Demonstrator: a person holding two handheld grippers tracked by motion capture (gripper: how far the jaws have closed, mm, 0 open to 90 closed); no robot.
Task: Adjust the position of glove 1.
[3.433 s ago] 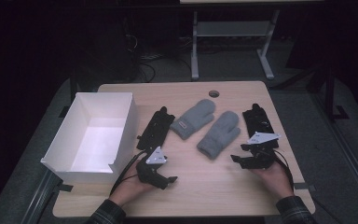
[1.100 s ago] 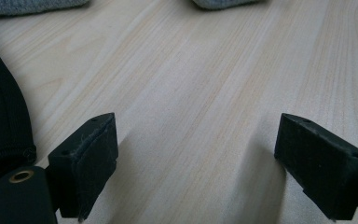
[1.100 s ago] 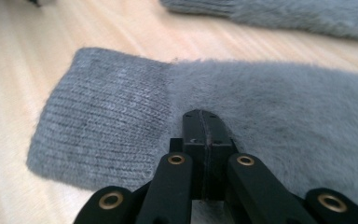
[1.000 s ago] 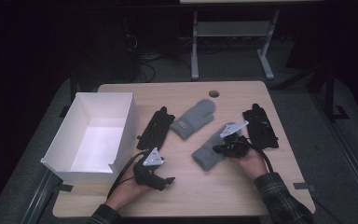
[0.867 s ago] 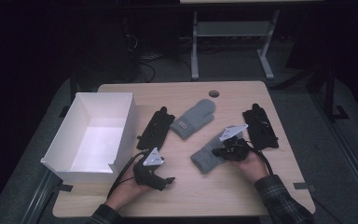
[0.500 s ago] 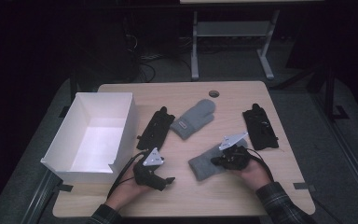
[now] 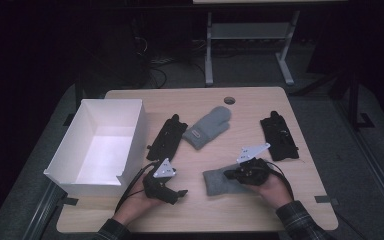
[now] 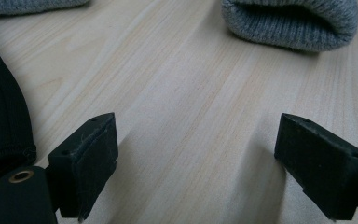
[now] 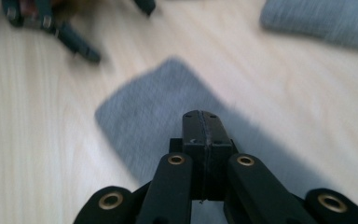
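Observation:
My right gripper (image 7: 229, 175) is shut on a grey mitten (image 7: 219, 182), which lies near the table's front edge with its cuff pointing left. In the right gripper view the jaws (image 9: 204, 117) are pressed together over the blurred mitten (image 9: 154, 107). My left gripper (image 7: 179, 195) rests at the front left, open with nothing between its pads (image 8: 91, 163). The held mitten's cuff (image 8: 291, 23) lies just ahead of it. A second grey mitten (image 7: 207, 127) sits mid-table.
A white open box (image 7: 132, 137) stands at the left. One black glove (image 7: 167, 136) lies beside the box and another black glove (image 7: 279, 136) lies at the right. A round hole (image 7: 229, 100) is in the table's far edge.
The right gripper closed on the nearer grey mitten and pulled it from mid-table toward the front edge and slightly left. The left gripper stayed put.

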